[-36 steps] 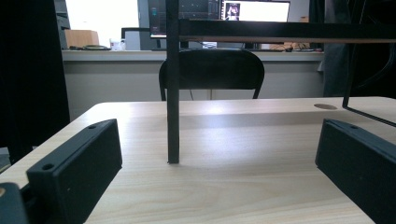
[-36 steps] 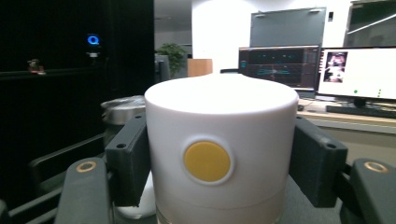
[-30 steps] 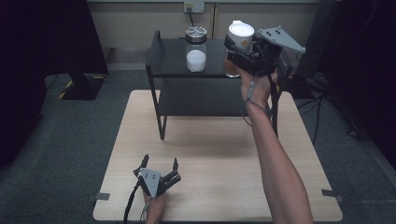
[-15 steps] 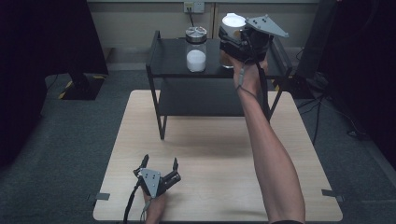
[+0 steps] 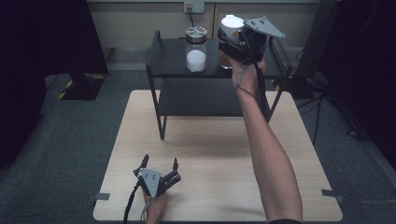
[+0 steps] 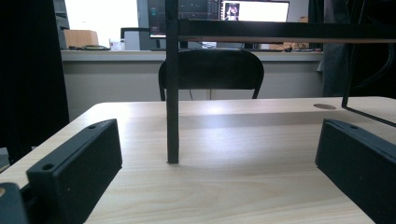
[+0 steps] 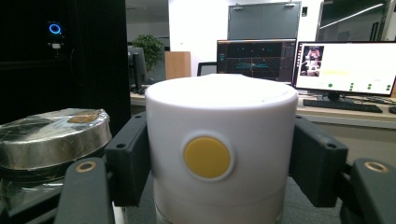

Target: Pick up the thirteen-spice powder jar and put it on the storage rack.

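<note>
White-lidded jar point(image 7: 219, 154) is grasped by the right hand-held gripper point(image 5: 243, 39) above the black shelf point(image 5: 168, 70), seemingly awaiting lowering beside the glass jar point(image 5: 196, 49); left hand-held gripper point(image 5: 159, 179) lies released.

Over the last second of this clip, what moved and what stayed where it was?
The right gripper, shut on the white-lidded jar, carried it leftward along the black shelf's top, toward the jar with white powder. The grip did not change. The left gripper stayed open and resting on the wooden table, and the powder jar kept its place on the shelf.
</note>
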`<state>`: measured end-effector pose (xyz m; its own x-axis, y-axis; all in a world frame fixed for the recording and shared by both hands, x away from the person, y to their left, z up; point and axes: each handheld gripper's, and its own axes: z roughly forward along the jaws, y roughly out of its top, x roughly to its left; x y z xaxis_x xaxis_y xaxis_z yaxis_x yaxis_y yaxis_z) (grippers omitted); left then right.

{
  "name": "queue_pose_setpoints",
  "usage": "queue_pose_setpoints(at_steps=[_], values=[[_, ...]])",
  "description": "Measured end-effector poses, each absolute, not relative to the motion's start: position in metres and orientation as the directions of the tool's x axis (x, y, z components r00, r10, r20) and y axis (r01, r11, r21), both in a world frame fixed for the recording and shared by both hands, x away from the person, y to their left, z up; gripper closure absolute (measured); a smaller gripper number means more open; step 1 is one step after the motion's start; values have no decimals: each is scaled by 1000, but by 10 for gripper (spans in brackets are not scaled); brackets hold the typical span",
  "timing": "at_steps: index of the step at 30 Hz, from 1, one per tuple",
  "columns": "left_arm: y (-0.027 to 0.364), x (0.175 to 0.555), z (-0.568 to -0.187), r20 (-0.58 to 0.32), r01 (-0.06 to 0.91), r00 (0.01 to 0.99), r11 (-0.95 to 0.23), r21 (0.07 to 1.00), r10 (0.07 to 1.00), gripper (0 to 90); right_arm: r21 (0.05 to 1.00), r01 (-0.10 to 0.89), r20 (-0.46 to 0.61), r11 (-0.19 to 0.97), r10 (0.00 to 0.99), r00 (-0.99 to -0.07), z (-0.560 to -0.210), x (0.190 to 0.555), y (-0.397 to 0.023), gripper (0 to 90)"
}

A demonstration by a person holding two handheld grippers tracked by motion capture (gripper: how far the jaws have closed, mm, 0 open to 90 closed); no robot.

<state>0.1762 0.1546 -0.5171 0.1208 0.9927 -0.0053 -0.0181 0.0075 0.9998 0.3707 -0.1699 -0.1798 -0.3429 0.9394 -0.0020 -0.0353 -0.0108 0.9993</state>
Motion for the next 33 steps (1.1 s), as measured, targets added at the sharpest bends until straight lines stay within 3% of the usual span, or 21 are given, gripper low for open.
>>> queue_pose_setpoints(at_steps=[4,8,15,33], values=[[155,176,-517,-5,-18,121,7,1000,993,0,999,-41,3,-18,937,-350,-182,370,-172,289],[155,176,-517,-6,-18,121,8,1000,993,0,999,-52,-5,-12,947,-322,-184,368,-166,98],[155,176,-517,-5,-18,121,7,1000,993,0,997,-72,-8,-16,947,-321,-185,361,-168,7],[155,176,-517,-5,-18,122,8,1000,993,0,997,-73,-3,-23,940,-341,-199,325,-182,0]])
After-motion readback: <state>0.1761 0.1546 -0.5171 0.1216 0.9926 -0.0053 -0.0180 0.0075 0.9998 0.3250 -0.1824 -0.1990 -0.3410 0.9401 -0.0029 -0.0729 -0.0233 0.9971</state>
